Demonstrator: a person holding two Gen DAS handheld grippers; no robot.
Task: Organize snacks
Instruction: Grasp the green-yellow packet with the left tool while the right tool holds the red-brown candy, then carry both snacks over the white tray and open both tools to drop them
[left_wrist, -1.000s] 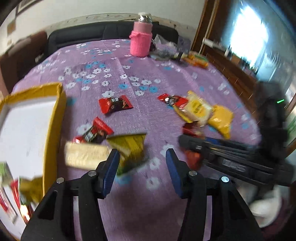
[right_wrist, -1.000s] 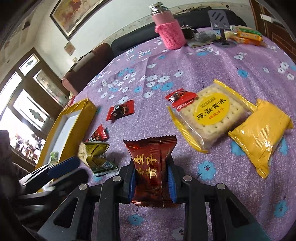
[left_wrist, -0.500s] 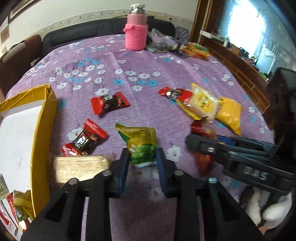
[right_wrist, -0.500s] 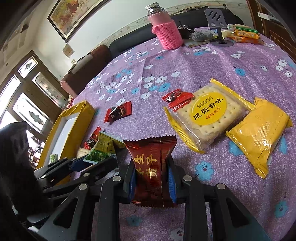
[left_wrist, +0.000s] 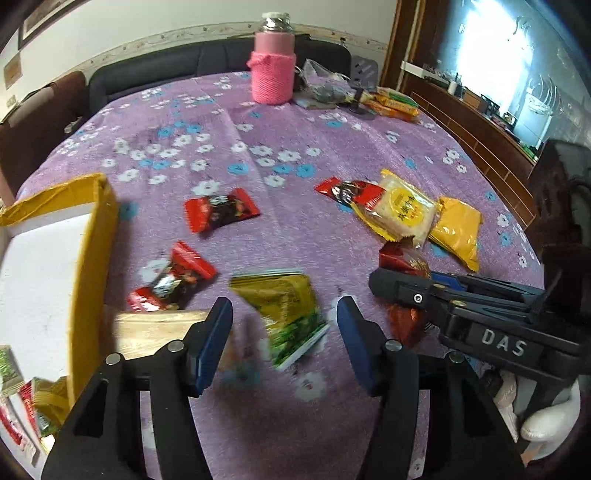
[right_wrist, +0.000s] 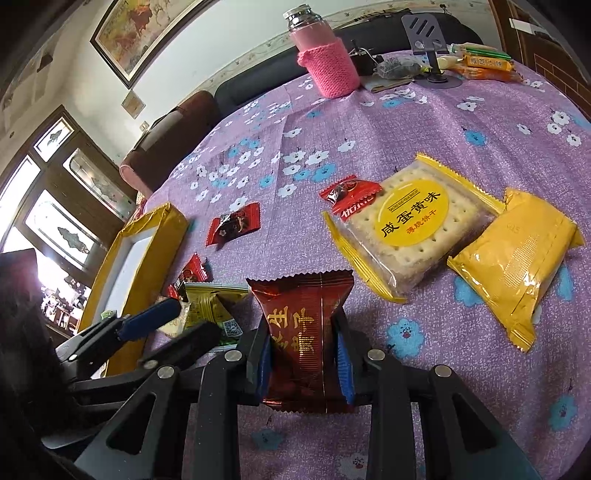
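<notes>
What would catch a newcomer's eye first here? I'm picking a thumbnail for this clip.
Probably the dark red snack packet clamped upright in the right gripper, filling the near centre of the right wrist view. Just behind it lie the big cracker pack and a plain yellow packet, bright against the purple flowered tablecloth. At the far edge stands a bottle in a pink knitted sleeve.

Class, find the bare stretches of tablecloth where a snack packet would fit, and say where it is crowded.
Free: the cloth between the pink bottle and the red candy, and right of the yellow packet. Crowded: around the cracker pack and beside the yellow box.
</notes>
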